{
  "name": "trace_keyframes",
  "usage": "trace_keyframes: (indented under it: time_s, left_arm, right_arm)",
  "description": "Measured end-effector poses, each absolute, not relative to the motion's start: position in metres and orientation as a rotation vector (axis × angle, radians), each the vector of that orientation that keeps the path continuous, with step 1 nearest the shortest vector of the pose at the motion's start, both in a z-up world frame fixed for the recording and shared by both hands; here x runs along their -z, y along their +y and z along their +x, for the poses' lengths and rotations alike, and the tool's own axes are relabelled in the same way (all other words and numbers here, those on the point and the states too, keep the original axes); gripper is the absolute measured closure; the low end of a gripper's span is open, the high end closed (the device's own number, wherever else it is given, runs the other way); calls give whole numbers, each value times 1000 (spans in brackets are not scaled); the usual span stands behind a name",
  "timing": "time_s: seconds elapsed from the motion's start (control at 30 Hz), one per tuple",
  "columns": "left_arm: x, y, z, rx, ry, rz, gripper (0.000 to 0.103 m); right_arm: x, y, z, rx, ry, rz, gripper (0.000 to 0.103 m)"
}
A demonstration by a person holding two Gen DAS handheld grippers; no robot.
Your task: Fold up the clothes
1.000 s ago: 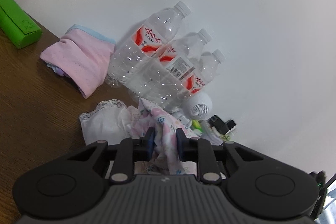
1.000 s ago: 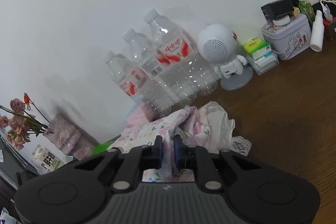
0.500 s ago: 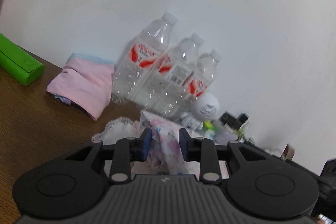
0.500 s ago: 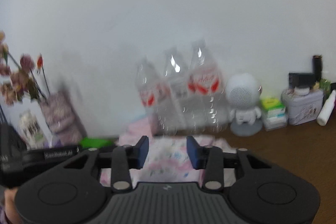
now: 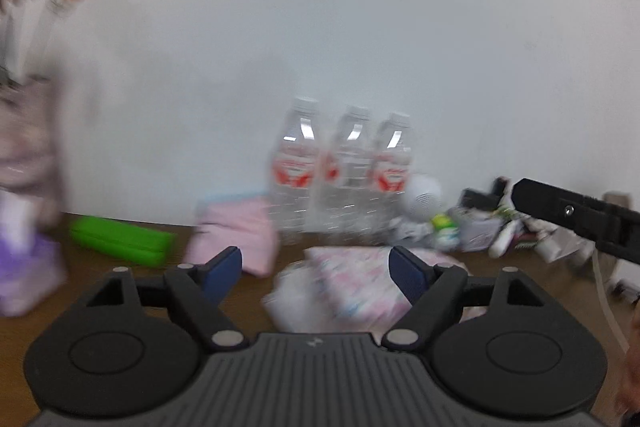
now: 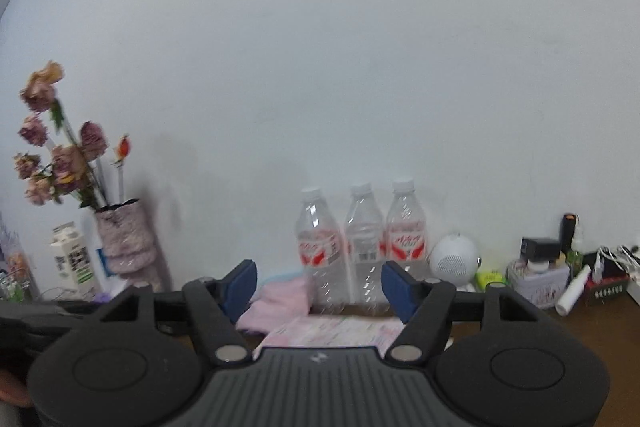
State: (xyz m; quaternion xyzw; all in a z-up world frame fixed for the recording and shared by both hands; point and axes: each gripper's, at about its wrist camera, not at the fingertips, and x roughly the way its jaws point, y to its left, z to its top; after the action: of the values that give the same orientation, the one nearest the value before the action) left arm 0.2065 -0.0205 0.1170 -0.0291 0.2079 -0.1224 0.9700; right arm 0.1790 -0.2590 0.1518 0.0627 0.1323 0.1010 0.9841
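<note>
A floral pink-and-white garment lies folded on the brown table, in front of the bottles. My left gripper hovers above and short of it, its jaws opening wide with nothing between them. In the right wrist view the same garment shows just past my right gripper, whose jaws are also opening and hold nothing. A folded pink cloth sits to the garment's left, against the wall. The right gripper's black body reaches into the left wrist view from the right.
Three clear water bottles stand at the wall, with a white round speaker and small toiletries to their right. A green case lies at the left. A vase of dried flowers and a carton stand far left.
Both grippers let go of the floral garment, opened wide and pulled up and back from it. Both wrists rolled level. The garment now lies flat on the table.
</note>
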Motion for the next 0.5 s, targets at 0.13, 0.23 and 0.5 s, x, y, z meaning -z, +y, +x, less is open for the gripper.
trace_keyframes:
  time_s: [0.13,0.23,0.5]
  left_arm:
    - [-131,14,128,212,430,-55,9]
    - [-130,36,72,170,436,-50,3]
    - [-48,58,-14,-9,576,4,1]
  right_arm:
    - [-154,-242,119,-236,306,109,16]
    - [-152,-231,73,-250,338,119,13]
    - [-61,-214,-26,-195,558,129,1]
